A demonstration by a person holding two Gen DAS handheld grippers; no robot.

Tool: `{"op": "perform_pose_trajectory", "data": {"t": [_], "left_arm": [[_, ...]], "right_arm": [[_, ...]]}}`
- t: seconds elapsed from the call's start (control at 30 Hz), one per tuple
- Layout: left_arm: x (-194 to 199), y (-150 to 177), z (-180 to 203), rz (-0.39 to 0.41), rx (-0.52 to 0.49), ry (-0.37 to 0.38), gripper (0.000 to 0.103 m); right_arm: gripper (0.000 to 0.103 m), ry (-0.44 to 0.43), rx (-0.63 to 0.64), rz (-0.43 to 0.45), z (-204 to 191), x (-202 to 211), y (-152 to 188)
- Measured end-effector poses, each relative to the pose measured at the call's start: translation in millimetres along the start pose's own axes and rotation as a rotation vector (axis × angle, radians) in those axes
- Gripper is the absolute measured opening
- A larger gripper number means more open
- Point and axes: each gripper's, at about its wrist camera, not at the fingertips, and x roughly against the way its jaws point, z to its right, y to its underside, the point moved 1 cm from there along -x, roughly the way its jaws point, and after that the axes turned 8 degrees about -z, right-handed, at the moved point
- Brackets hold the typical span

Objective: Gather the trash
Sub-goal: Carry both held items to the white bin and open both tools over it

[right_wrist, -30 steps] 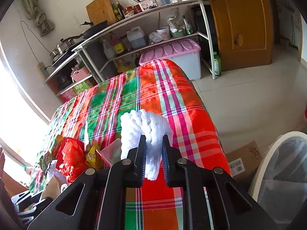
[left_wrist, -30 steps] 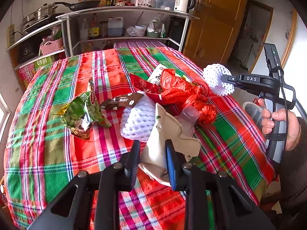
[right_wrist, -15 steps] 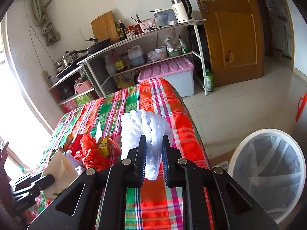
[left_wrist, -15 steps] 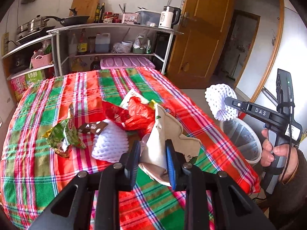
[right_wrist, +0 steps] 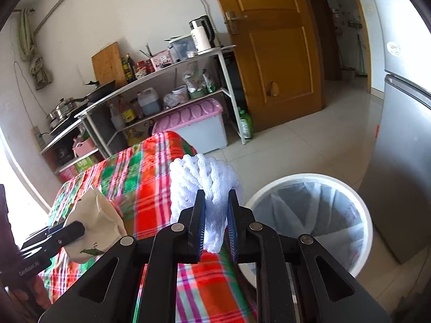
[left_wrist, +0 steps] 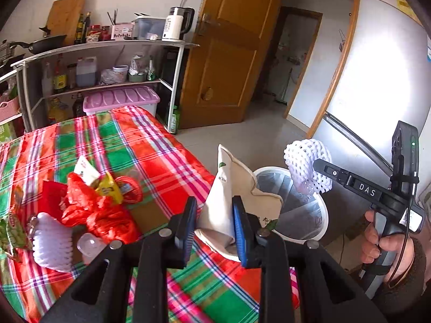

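Left wrist view: the left gripper (left_wrist: 215, 220) is clamped on a cream paper bag (left_wrist: 229, 193), held upright at the table's edge, with the white bin (left_wrist: 320, 226) just beyond and to its right. Right wrist view: the right gripper (right_wrist: 216, 223) is closed on a white foam net (right_wrist: 207, 185), and the bin (right_wrist: 363, 220) lies ahead and to the right, below the jaws. The right hand looks nearer the opening, so its drop likely comes first. Farther back on the checked tablecloth (left_wrist: 121, 140) lie a red plastic bag (left_wrist: 91, 210), another foam net (left_wrist: 52, 242) and wrappers.
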Motion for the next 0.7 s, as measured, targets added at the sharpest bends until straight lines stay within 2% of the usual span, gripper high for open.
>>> {"op": "perform_pose_trajectory", "data": {"t": [0.2, 0.5, 0.7], "left_arm": [[-35.8, -12.2, 45.0, -0.039, -0.074, 0.065, 0.027], [-91.7, -22.4, 94.6, -0.131, -0.141, 0.091, 0.027], [-121.0, -20.3, 116.4, -0.175, -0.166, 0.091, 0.027]], "right_arm": [[0.015, 0.093, -0.05, -0.001, 41.2, 11.6, 11.3], [0.015, 0.214, -0.102, -0.033, 94.9, 9.0, 27.0], [0.016, 0.255, -0.113, -0.08, 116.9, -2.8, 36.9]]}}
